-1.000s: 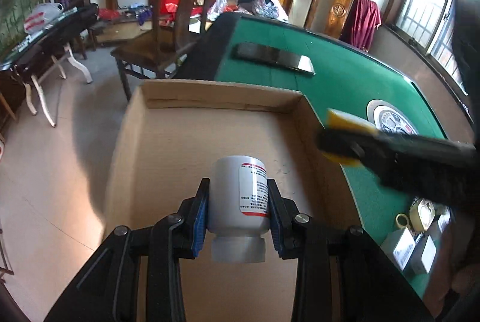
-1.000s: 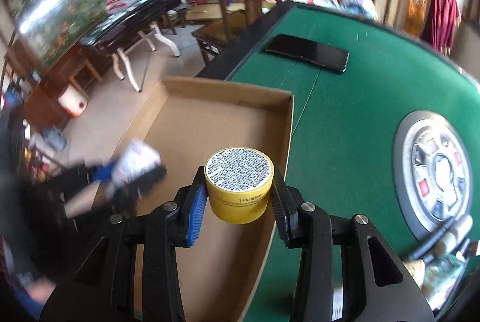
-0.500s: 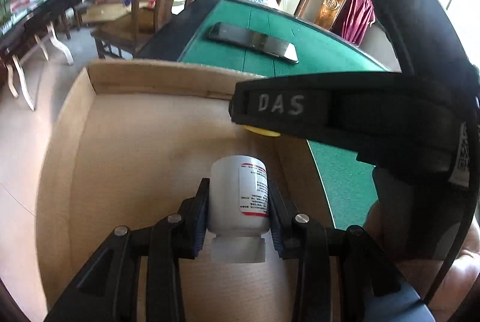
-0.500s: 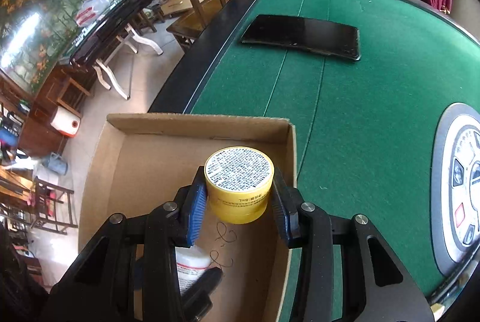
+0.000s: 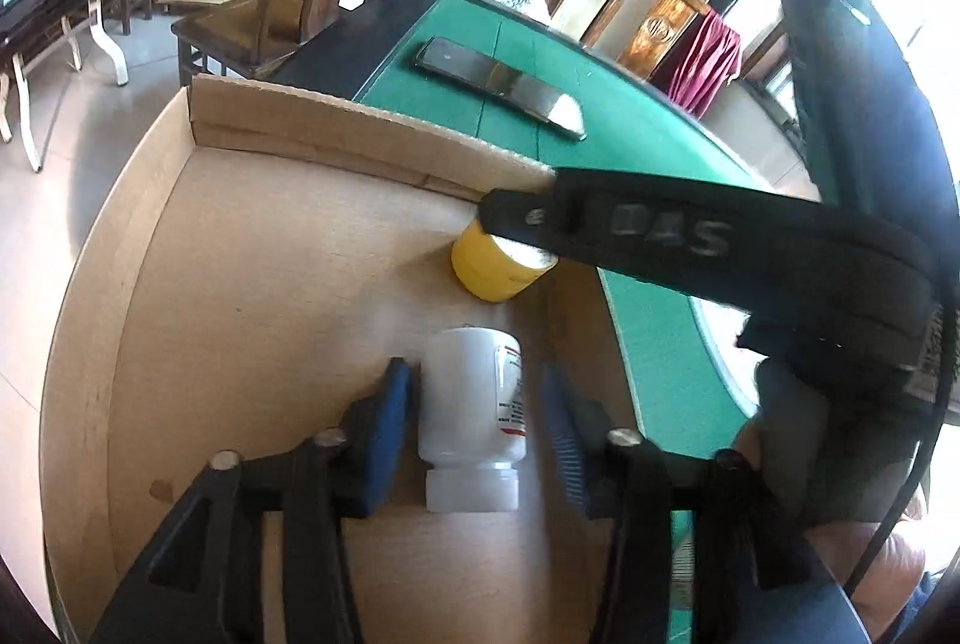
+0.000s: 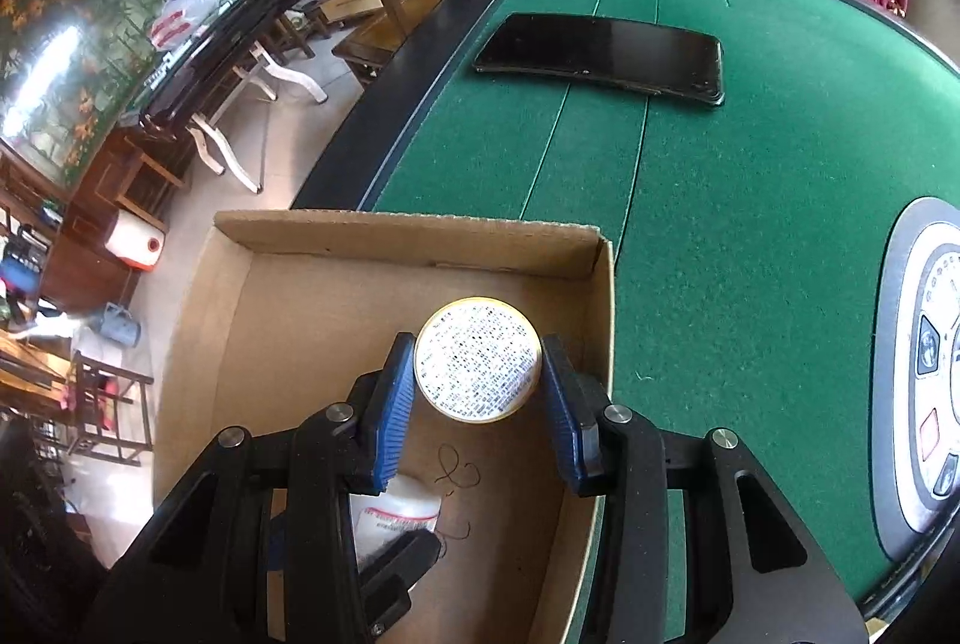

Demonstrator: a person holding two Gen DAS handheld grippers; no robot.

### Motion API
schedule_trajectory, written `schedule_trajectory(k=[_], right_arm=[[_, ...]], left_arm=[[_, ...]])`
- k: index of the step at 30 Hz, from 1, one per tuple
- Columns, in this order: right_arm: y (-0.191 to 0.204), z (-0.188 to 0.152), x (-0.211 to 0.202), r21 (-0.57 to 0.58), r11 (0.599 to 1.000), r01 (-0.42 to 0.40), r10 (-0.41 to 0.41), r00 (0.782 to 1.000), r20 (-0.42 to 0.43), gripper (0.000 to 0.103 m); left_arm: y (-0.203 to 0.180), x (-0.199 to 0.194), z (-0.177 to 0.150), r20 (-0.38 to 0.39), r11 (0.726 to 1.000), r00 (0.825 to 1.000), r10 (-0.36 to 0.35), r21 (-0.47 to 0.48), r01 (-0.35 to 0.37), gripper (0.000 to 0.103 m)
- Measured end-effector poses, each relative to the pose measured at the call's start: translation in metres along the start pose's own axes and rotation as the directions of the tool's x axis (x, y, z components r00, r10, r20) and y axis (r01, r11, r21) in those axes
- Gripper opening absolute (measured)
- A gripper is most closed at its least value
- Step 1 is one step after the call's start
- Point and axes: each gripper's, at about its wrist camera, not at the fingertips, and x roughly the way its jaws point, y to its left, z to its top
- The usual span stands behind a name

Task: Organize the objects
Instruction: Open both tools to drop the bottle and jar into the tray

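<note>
Right gripper (image 6: 478, 392) sat over the cardboard box (image 6: 414, 233), its blue pads (image 6: 393, 413) on either side of a yellow tin (image 6: 478, 361) with a printed white lid. Narrow gaps showed between pads and tin; contact could not be judged. Tin lay near the box's far right corner. Below and left of the fingers, a white bottle (image 6: 393, 509) lay on the box floor, partly hidden, with the other gripper's black finger (image 6: 399, 560) beside it. Ahead and to the right, a black phone (image 6: 603, 51) rested flat on the green table (image 6: 750, 200)
</note>
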Motion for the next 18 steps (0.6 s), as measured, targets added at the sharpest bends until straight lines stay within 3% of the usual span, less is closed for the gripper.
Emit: schedule_trajectory(k=[5, 10, 18], right_arm=[[-0.007, -0.006, -0.036, 0.003, 1.0, -0.018, 0.018, 0.997, 0.078, 0.041], [-0.025, -0.026, -0.077, 0.031, 0.995, -0.09, 0.085, 0.988, 0.132, 0.041], [-0.078, -0.089, -0.123, 0.08, 0.979, -0.186, 0.168, 0.968, 0.187, 0.041]], left_arm=[[-0.006, -0.017, -0.007, 0.024, 1.0, 1.0, -0.018, 0.005, 0.018, 0.057], [-0.013, -0.024, -0.011, 0.033, 0.999, 0.999, -0.036, 0.025, 0.035, 0.057], [-0.056, -0.032, -0.029, 0.028, 0.979, 0.998, -0.061, 0.198, 0.055, 0.058]])
